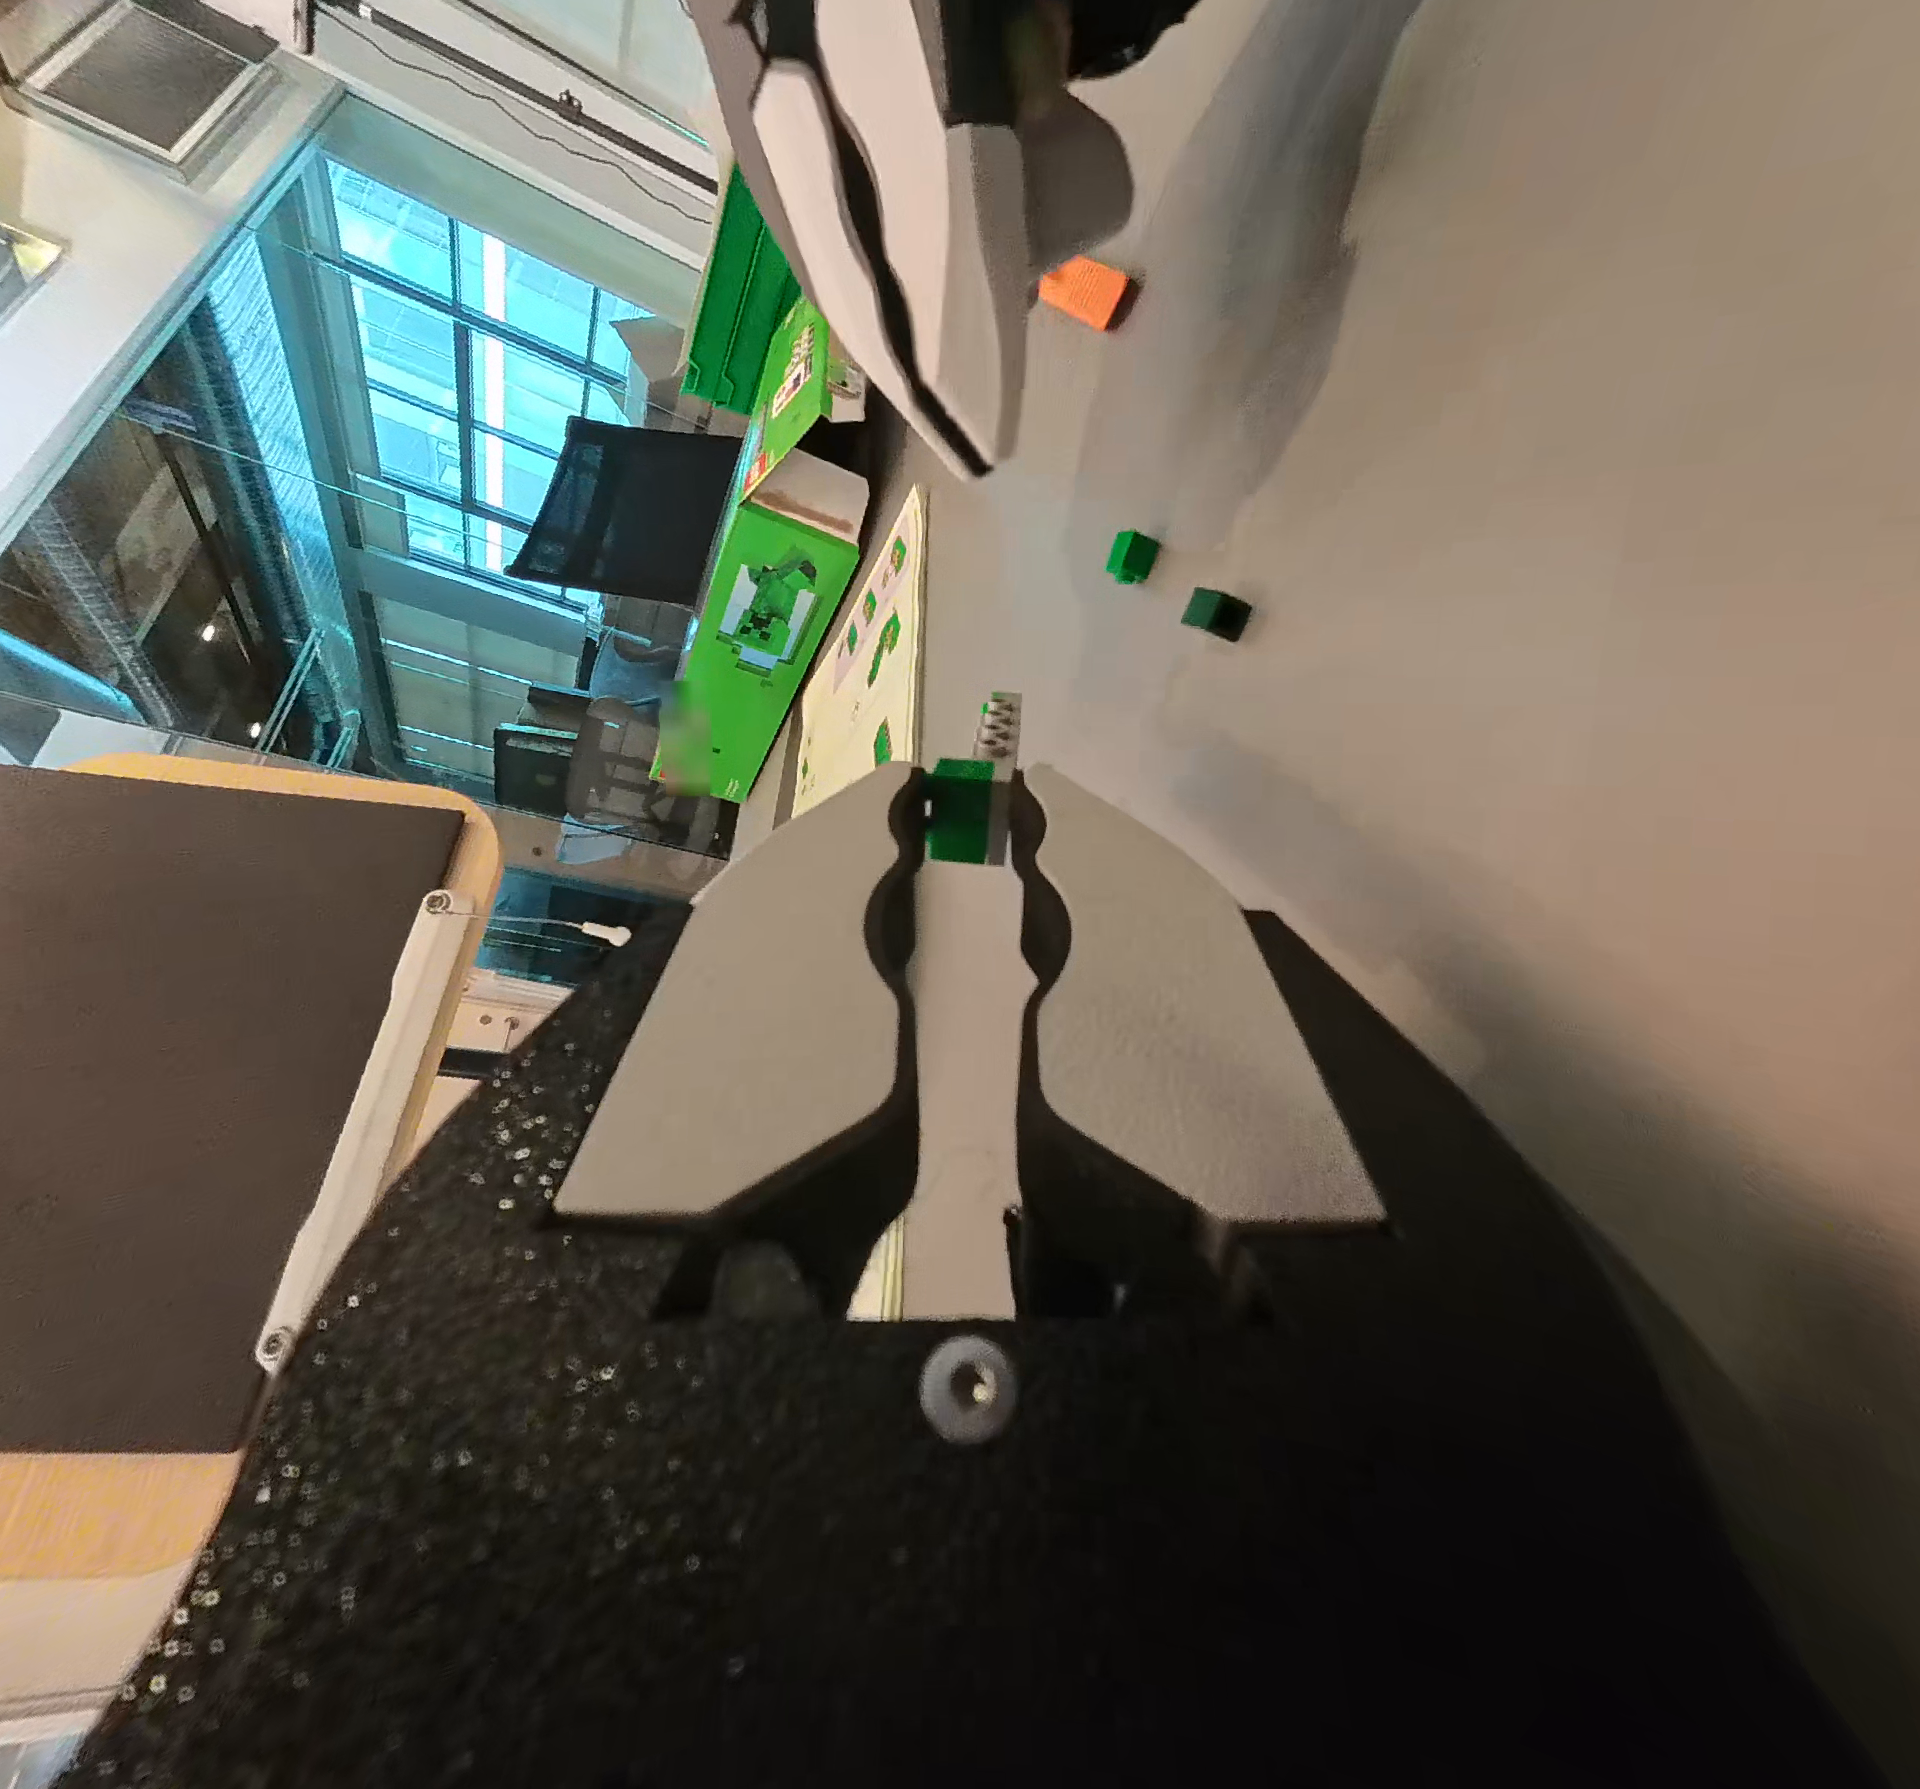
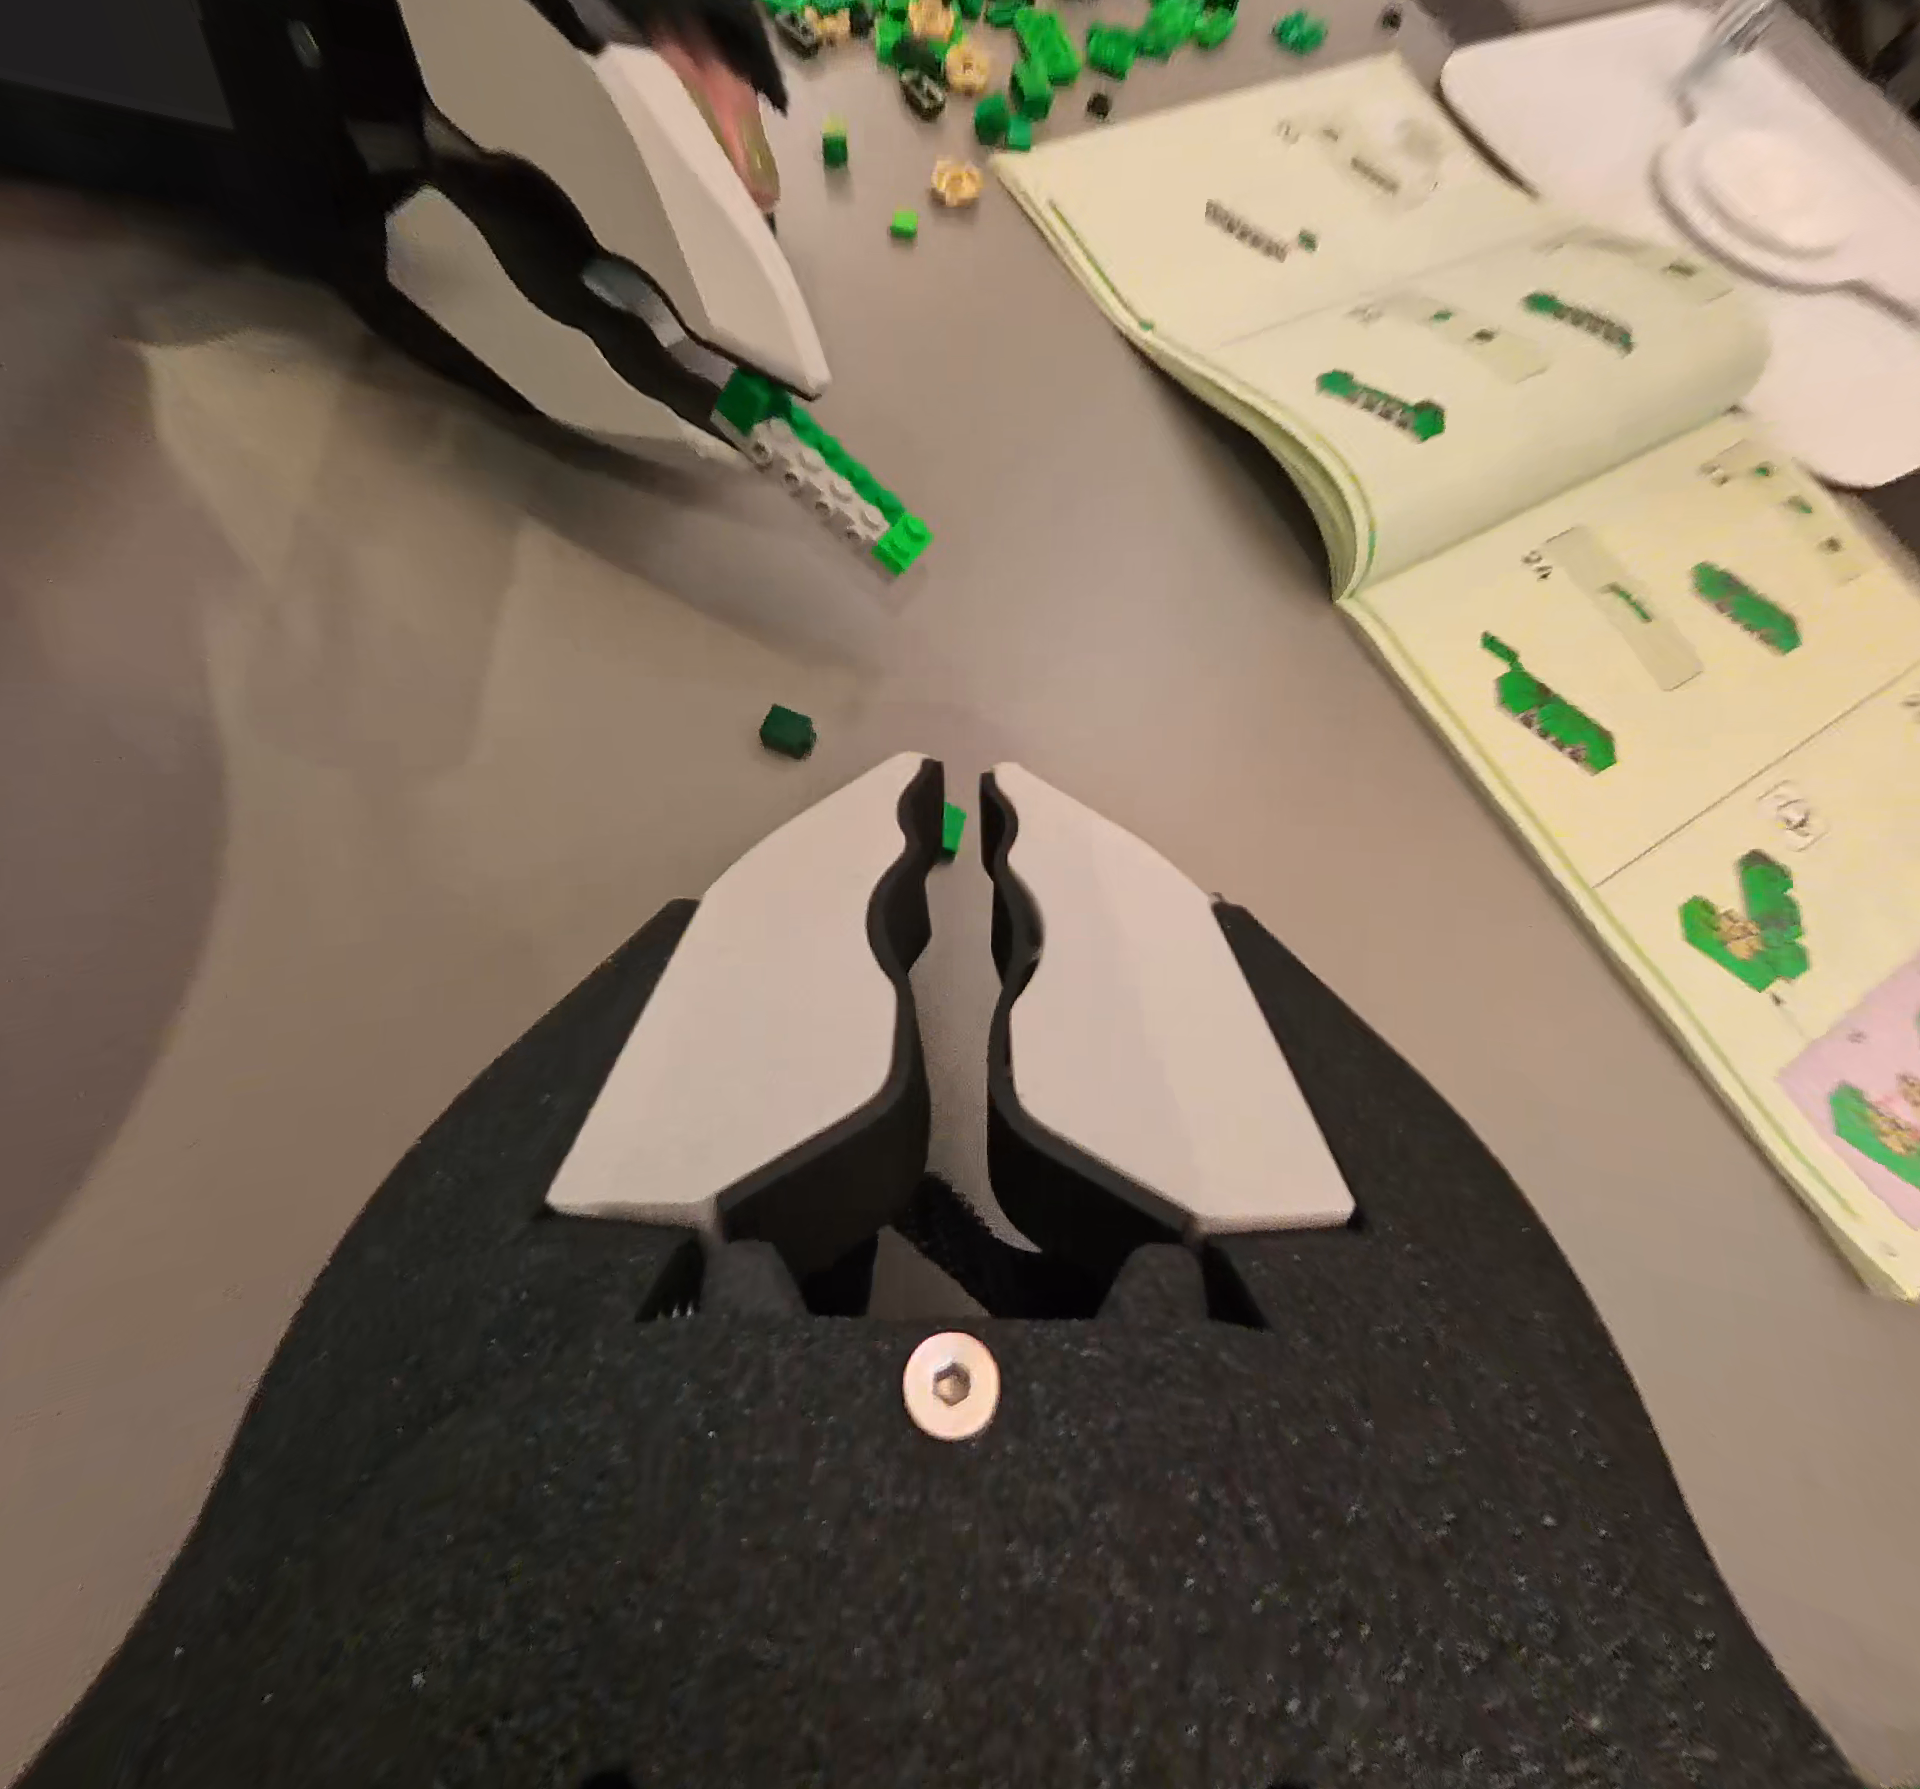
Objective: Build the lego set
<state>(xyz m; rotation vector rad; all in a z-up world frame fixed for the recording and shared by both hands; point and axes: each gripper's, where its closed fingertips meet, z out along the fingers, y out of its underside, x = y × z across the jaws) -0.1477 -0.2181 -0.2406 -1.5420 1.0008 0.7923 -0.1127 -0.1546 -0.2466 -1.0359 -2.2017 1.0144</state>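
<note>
Green-and-grey lego strip [image 2: 821, 472] clamped in left tongs [image 1: 968, 809], above table [image 2: 1039, 596].

Left gripper [image 1: 968, 809], rolled on its side, jaws clamped tight on what they hold; right gripper [image 2: 963, 783] angled down toward the bench, jaws nearly closed with a narrow gap between

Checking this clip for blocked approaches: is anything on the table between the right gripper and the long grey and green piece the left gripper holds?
Almost nothing. Between the right gripper and the long piece in the left gripper lies bare table. One dark green brick sits just left of that line.
</note>
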